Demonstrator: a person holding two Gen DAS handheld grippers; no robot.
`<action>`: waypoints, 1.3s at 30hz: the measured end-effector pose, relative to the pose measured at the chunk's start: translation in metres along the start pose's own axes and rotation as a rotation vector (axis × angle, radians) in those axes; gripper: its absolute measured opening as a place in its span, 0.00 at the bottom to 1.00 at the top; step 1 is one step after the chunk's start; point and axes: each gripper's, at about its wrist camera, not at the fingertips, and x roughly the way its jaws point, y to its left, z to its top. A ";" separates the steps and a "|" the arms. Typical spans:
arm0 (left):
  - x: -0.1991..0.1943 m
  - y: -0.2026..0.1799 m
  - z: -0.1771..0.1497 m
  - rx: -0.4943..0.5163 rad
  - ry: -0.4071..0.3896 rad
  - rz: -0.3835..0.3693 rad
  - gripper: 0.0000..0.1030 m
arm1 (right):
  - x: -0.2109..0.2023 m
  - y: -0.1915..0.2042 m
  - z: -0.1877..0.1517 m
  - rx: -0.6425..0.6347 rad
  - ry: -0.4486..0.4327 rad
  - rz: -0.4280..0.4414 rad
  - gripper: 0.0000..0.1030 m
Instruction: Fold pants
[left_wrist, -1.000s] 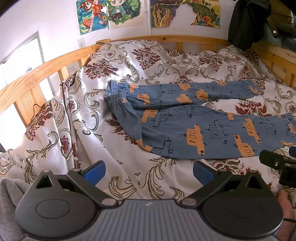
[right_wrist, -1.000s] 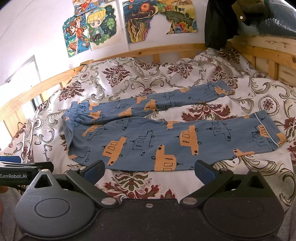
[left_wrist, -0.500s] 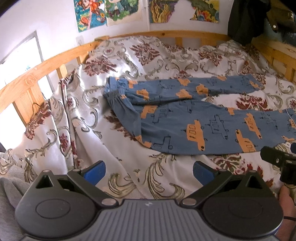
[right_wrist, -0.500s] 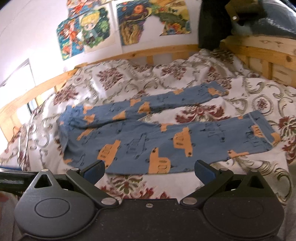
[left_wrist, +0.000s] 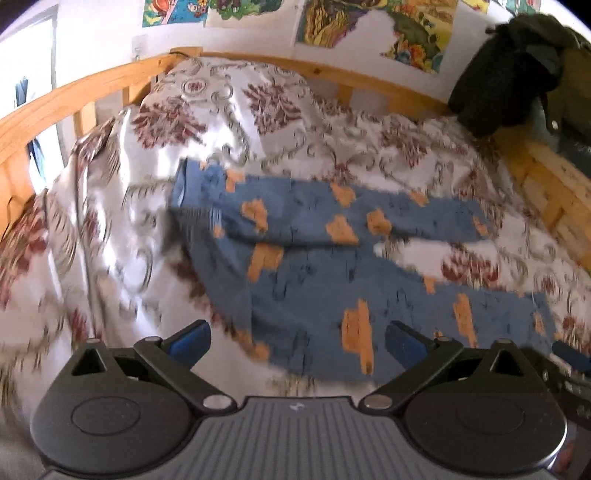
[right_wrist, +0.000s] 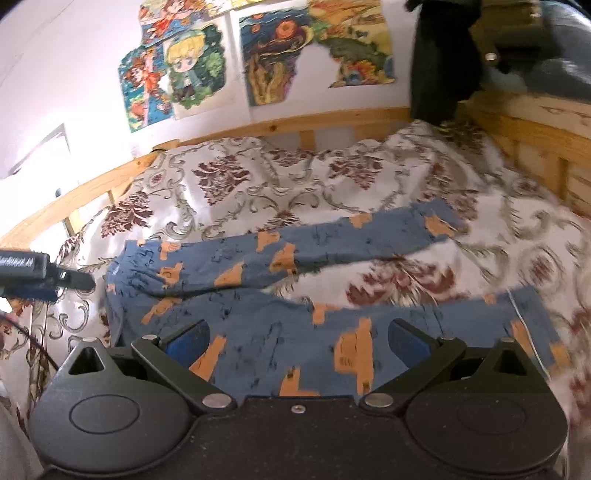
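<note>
Blue cotton pants (left_wrist: 317, 273) with orange cars, spread flat on the bed (right_wrist: 295, 184), legs splayed. Soft, light, limp; best pinched at waistband and cuff. Left claw (left_wrist: 297, 341) and right claw (right_wrist: 297, 338) both apart, empty.

Both handheld grippers have moved forward over the bed. In the left wrist view, the blue pyjama pants with orange car print (left_wrist: 332, 266) now fill the centre of the frame and reach down between the wide-apart blue-padded fingers of the left gripper (left_wrist: 297, 341), where earlier only floral bedspread showed. In the right wrist view, the pants (right_wrist: 295, 295) likewise now lie behind the spread fingers of the right gripper (right_wrist: 297, 339). Both views have become motion-blurred.
</note>
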 end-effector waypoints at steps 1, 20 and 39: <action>0.006 0.002 0.011 0.000 -0.008 -0.006 1.00 | 0.011 -0.004 0.010 -0.012 0.011 0.015 1.00; 0.301 0.004 0.225 0.614 0.179 -0.159 1.00 | 0.395 -0.040 0.191 -0.438 0.378 0.395 0.89; 0.383 -0.012 0.220 0.817 0.523 -0.312 0.10 | 0.421 -0.006 0.184 -0.735 0.468 0.529 0.02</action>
